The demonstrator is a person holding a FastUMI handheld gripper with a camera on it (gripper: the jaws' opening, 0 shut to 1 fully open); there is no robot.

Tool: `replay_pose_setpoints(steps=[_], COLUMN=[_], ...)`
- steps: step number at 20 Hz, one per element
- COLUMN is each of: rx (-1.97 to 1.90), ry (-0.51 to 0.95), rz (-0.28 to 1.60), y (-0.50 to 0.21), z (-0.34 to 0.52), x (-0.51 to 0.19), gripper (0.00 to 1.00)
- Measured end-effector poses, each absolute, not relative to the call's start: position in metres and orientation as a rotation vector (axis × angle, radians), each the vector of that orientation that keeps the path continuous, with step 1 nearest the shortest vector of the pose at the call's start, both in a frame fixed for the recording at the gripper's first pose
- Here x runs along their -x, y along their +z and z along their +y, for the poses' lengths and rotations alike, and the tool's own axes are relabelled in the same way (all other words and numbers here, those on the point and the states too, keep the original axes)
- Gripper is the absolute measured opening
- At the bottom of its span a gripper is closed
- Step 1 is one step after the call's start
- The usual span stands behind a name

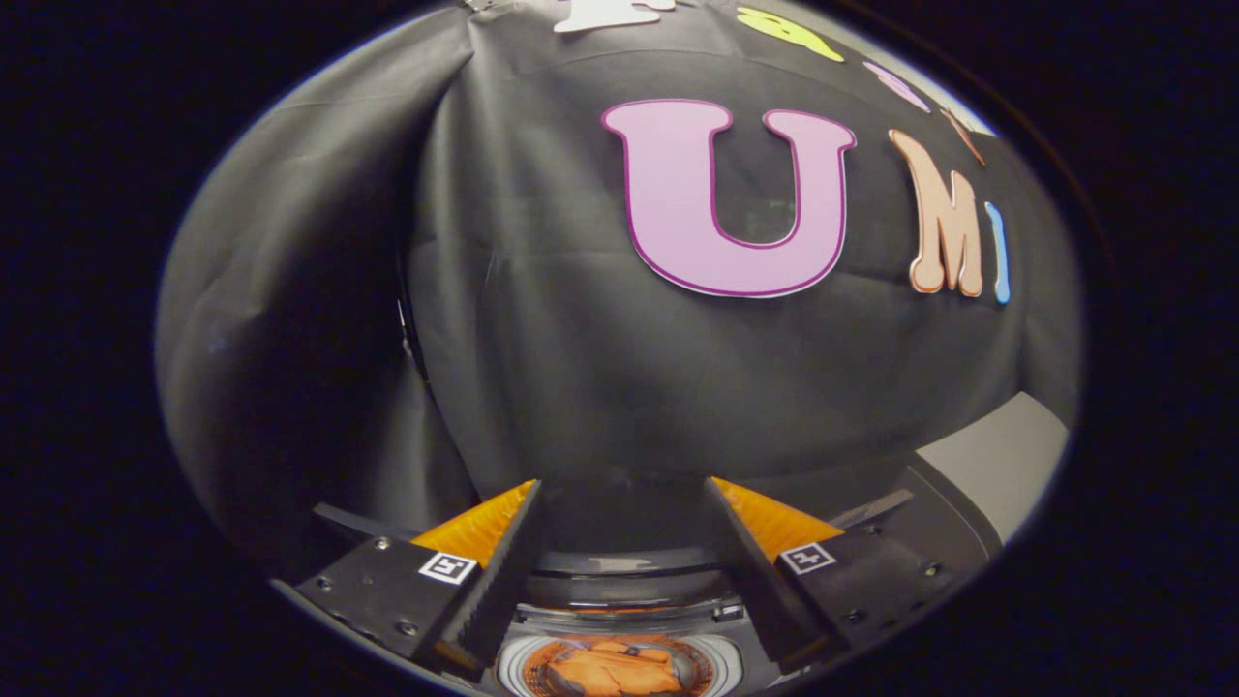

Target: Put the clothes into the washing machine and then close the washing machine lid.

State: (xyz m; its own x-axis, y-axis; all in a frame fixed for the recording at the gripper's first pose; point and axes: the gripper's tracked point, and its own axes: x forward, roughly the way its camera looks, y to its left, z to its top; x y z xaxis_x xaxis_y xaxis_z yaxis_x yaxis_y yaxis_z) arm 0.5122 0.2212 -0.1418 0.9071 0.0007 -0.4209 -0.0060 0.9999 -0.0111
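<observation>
- The washing machine (619, 620) sits at the bottom middle of the frame, its round opening showing between the fingers; its lid (619, 561) stands up behind the opening
- The orange clothes (615, 670) lie inside the drum
- Black cloth wall (581, 368) fills the space above; a grey surface (997, 460) shows at lower right
- The tongs (621, 508) are spread wide; they hold nothing and touch nothing

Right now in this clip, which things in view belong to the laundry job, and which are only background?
Part of the job:
- orange clothes, lying in the drum below the jaws
- washing machine, its lid raised just beyond the fingers
- gripper, jaws open, holding nothing

Background only:
- black cloth wall beyond the machine
- grey surface beside the machine
</observation>
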Motion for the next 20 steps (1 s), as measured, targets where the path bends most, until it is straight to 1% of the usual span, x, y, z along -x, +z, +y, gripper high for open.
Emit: replay_pose_setpoints(steps=[20], rx=[0.019], ry=[0.002], rz=[0.432], y=[-0.1433], z=[0.2187], x=[-0.5137], gripper=[0.98])
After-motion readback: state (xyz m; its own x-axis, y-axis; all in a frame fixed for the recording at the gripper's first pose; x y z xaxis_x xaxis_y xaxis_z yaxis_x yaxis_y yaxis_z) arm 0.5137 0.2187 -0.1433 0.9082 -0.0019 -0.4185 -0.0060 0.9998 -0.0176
